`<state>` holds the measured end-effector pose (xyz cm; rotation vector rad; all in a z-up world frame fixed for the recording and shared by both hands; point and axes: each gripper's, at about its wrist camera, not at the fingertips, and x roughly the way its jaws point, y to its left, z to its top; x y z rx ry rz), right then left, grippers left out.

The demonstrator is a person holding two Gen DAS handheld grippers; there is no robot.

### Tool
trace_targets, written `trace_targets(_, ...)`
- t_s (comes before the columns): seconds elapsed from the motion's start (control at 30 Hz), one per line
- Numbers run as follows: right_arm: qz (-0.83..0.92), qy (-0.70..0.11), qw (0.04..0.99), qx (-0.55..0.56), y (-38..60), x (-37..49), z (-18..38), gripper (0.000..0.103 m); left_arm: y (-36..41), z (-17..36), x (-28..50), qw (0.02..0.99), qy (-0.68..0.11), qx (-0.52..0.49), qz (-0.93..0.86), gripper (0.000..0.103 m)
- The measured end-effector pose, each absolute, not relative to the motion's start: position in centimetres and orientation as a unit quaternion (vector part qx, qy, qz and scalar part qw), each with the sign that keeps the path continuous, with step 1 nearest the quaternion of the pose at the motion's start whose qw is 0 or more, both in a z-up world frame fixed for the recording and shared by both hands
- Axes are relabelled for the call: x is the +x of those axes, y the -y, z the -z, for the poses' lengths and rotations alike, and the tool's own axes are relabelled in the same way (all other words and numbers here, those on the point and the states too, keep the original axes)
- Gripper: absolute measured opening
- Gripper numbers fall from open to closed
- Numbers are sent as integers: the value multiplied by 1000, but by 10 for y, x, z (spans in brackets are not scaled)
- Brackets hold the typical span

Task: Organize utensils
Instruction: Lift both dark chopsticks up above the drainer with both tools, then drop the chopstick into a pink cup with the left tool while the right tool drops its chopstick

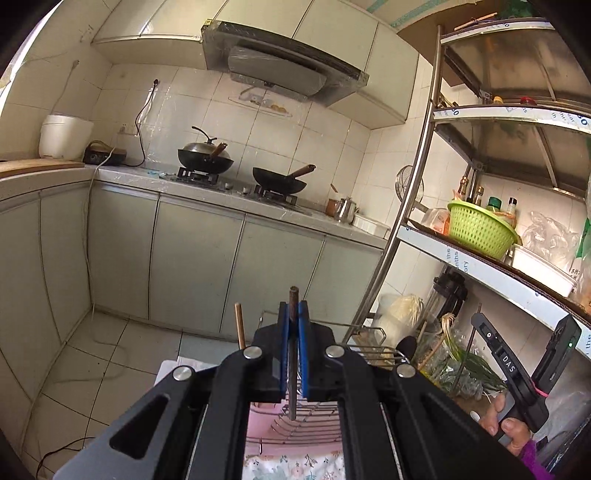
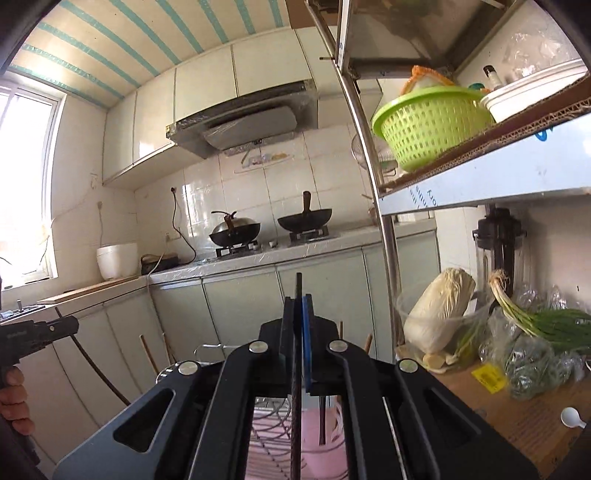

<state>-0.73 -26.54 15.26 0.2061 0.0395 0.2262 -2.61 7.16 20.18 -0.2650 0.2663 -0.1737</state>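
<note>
Left wrist view: the left gripper [image 1: 294, 314] is clamped on a dark chopstick [image 1: 293, 369], its long axis upright, lower tip hanging directly over the wire rack [image 1: 306, 424] on pink cloth.

Right wrist view: the right gripper [image 2: 300, 314] pinches a black chopstick [image 2: 297, 406], likewise upright above the rack [image 2: 269, 424]; kitchen counter beyond

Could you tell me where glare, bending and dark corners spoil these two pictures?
Right wrist view: the window is blown out white, and the shelf post bows. Left wrist view: the rack post curves too, with shine on the cupboard doors. Both views go black at the corners.
</note>
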Motion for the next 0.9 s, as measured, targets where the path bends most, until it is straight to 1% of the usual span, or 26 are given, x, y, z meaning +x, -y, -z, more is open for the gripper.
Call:
trace_targets(0.23, -101, 15, 991, 87, 257, 27, -146, 4, -81, -208, 0, 982, -120, -132, 68, 4)
trace_targets(0.47, -85, 22, 994, 64, 247, 54, -131, 4, -83, -185, 31, 981, -144, -116, 51, 4)
trace_targets(0.67, -87, -5, 994, 65, 245, 60, -113, 4, -79, -158, 51, 975, -183, -114, 53, 4)
trace_targets(0.9, -90, -45, 993, 66, 244, 36, -100, 4, -70, -132, 59, 968, -216, -111, 58, 4)
